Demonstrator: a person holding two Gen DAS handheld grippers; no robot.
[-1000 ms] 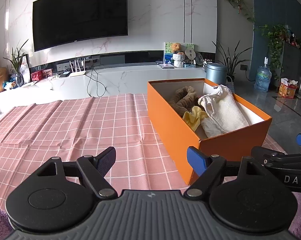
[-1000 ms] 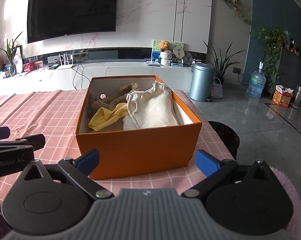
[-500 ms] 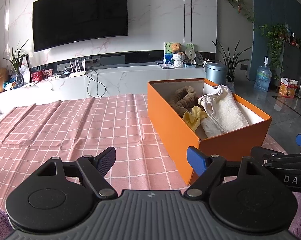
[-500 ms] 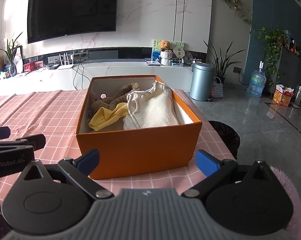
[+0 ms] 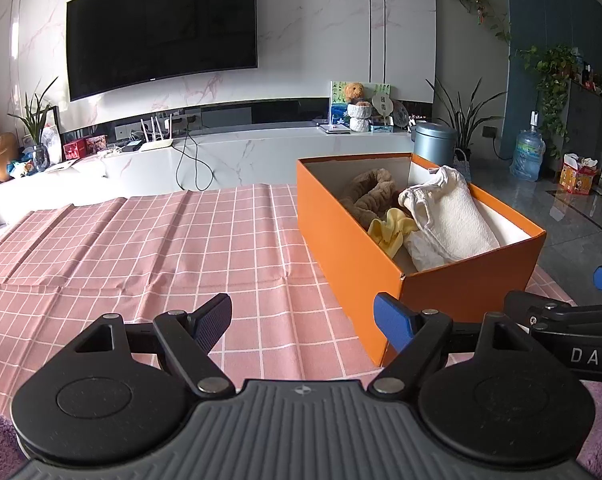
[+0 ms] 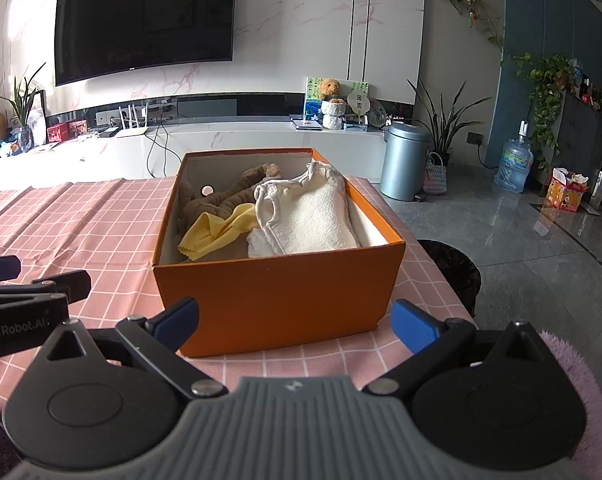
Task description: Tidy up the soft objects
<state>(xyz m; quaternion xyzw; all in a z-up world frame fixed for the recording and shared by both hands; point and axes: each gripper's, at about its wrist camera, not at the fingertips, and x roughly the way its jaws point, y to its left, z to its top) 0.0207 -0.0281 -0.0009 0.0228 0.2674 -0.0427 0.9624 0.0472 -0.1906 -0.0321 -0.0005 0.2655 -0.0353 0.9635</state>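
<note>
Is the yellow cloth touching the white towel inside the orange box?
Touching. The right wrist view shows the yellow cloth running up against the white towel, with no gap where they meet in the orange box.

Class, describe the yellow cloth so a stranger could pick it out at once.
Find the orange box on the pink checked tablecloth. Inside, the yellow cloth lies crumpled between a brown plush item and a white towel. It alone is thin, bright yellow, with zigzag edges.
</note>
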